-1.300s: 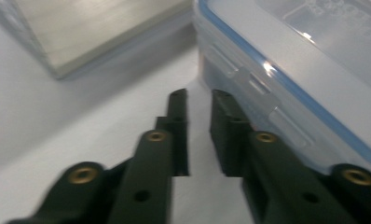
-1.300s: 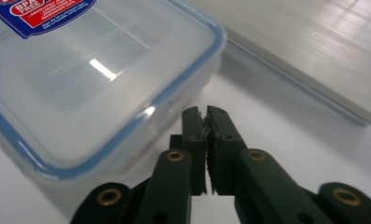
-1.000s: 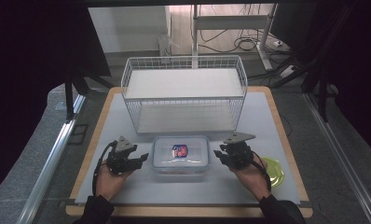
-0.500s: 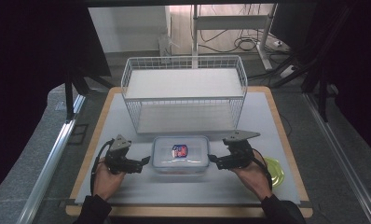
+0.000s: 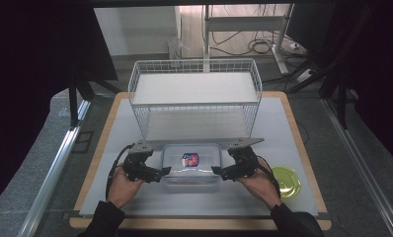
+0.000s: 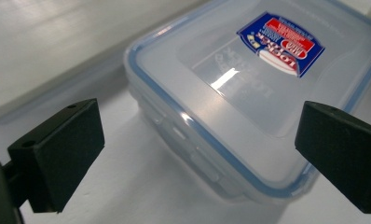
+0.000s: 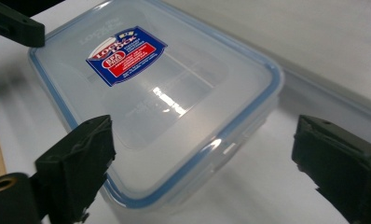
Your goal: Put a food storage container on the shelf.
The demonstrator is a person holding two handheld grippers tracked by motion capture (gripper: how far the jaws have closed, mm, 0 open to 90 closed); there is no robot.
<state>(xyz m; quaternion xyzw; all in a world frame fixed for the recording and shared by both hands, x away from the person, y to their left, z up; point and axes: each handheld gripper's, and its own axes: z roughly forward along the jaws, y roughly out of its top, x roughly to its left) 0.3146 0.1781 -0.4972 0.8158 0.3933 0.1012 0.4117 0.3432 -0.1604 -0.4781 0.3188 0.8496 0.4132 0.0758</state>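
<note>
Clear plastic food container (image 5: 191, 165) with blue-sealed lid and a red-and-blue label (image 5: 190, 159) sits low centre in the high view, on the white mat of the bench (image 5: 283, 128), just in front of the white wire basket shelf (image 5: 194, 98). Left hand-held gripper (image 5: 162, 171) at the container's left end, jaws spread; in the left gripper view the jaws stand wide apart at the frame's lower corners with the container (image 6: 249, 93) between and beyond them, not pinched. Right hand-held gripper (image 5: 216, 171) at the container's right end, jaws likewise spread; the right gripper view shows the container's corner (image 7: 165, 93) between them, ungripped. Yellow-green lid (image 5: 286, 181) lies flat at lower right, beside the right hand.
</note>
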